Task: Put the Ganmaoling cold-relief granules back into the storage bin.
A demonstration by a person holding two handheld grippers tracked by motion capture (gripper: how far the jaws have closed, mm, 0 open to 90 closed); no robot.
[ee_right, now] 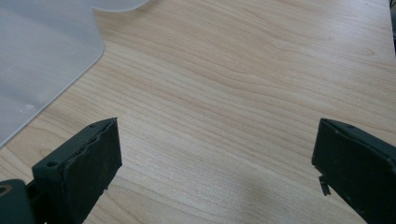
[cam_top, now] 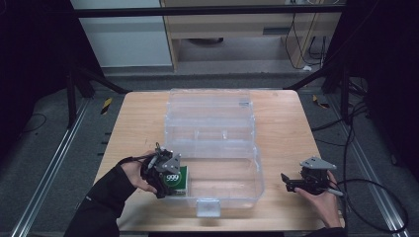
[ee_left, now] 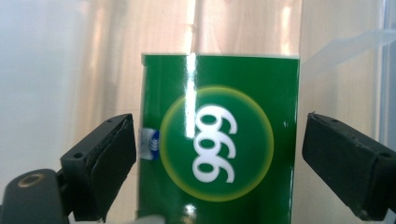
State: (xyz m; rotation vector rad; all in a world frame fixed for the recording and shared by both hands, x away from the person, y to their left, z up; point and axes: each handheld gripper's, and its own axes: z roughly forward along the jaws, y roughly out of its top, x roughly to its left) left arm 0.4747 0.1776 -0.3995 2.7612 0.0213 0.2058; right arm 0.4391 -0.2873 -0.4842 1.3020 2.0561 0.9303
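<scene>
The green box (ee_left: pixel 219 140) lies in the near-left corner of the clear case (cam_top: pixel 237 190). The left gripper (ee_left: pixel 219 161) straddles it, jaws spread, not touching; closing crooked could shove it against the wall. The right gripper (ee_right: pixel 215 168) gapes, holding nothing, right of the case.

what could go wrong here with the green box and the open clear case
The left tool is open with its jaws on either side of the green 999 box, not clamping it. Closing off-centre could skew or tip the box. It sits at the near left corner of the clear plastic case, so a jaw might catch the thin wall and shift the case on the wooden table.
</scene>
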